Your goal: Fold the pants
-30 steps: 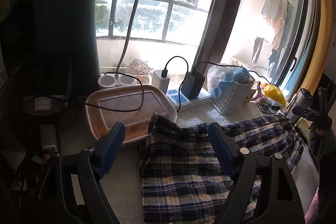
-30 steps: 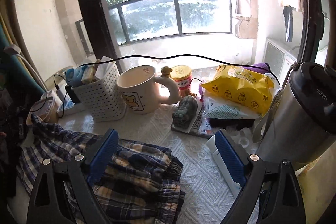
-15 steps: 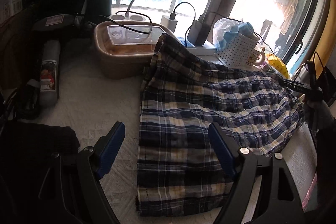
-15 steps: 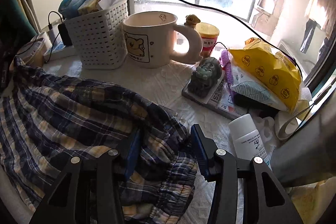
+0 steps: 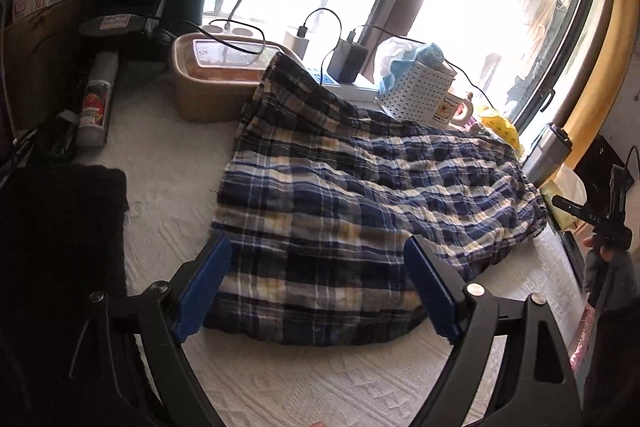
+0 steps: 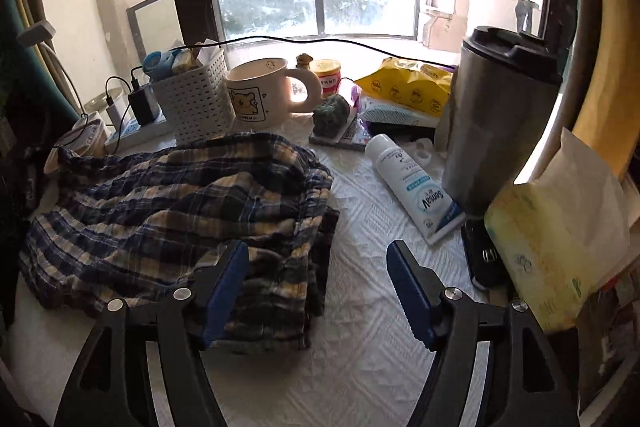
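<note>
- Plaid pants [image 5: 360, 195] lying on white surface [image 5: 168, 187], doubled over lengthwise, rumpled; crosswise folds judged left.
- Left gripper [image 5: 316, 291] over hem end, jaws open, empty.
- Right gripper [image 6: 316, 291] beside waistband, jaws open, empty.

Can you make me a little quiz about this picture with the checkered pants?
1. True or false: the right tongs are squeezing the plaid pants.
2. What stands right beside the white basket? A) cream mug B) a shoe C) a ball
3. Fill in: the white bottle is lying ____.

Key: 1 false, both tongs are open. 2 A. 3 down, on its side.
</note>
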Tool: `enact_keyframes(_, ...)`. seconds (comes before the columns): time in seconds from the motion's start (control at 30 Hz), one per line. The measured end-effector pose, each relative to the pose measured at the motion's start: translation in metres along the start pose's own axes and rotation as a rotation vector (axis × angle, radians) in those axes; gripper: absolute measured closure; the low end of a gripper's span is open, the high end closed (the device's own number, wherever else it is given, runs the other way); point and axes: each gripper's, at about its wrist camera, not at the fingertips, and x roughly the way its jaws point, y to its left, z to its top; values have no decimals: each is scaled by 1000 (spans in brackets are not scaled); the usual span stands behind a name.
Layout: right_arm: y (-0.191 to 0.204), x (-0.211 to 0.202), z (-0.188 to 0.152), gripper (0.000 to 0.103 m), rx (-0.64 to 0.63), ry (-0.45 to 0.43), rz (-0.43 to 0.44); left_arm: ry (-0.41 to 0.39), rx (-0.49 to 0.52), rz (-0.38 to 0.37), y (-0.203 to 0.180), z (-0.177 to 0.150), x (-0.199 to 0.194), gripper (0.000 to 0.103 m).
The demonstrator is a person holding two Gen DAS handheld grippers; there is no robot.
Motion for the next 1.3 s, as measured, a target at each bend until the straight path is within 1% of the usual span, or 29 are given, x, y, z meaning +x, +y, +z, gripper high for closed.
enact_keyframes(0.13, 6, -16, -21, 29, 63, -16, 1, 24, 0, -25, -9, -14, -3, 11)
enact_keyframes(0.33, 26, -18, -40, 28, 92, -10, 23, 28, -37, -39, -8, -29, -12, 11)
enact_keyframes(0.43, 33, -15, -48, 28, 111, -1, 46, 22, -49, -20, -6, -34, -15, 11)
enact_keyframes(0.53, 39, -8, -54, 28, 142, 24, 96, 16, -83, -7, 0, -37, -19, 11)
enact_keyframes(0.63, 44, 2, -56, 28, 170, 54, 153, 14, -128, -11, 4, -42, -24, 11)
enact_keyframes(0.7, 47, 8, -53, 28, 163, 58, 157, 28, -138, -27, 2, -48, -26, 11)
enact_keyframes(0.77, 46, 14, -49, 27, 166, 59, 163, 53, -134, -49, -5, -53, -24, 11)
enact_keyframes(0.83, 42, 23, -44, 27, 196, 64, 186, 85, -116, -87, -17, -60, -20, 11)
enact_keyframes(0.97, 33, 36, -34, 27, 257, 64, 222, 128, -31, -121, -51, -67, -8, 11)
enact_keyframes(1.07, 26, 37, -31, 27, 291, 54, 225, 150, 5, -163, -72, -67, 3, 11)
enact_keyframes(1.13, 23, 33, -31, 27, 296, 49, 228, 173, 30, -179, -85, -66, 15, 12)
enact_keyframes(1.17, 23, 31, -32, 27, 292, 50, 227, 187, 30, -185, -90, -64, 22, 13)
enact_keyframes(1.23, 20, 26, -36, 27, 292, 51, 222, 214, 12, -201, -96, -59, 39, 14)
enact_keyframes(1.3, 18, 21, -42, 27, 286, 54, 218, 188, -4, -177, -97, -52, 47, 14)
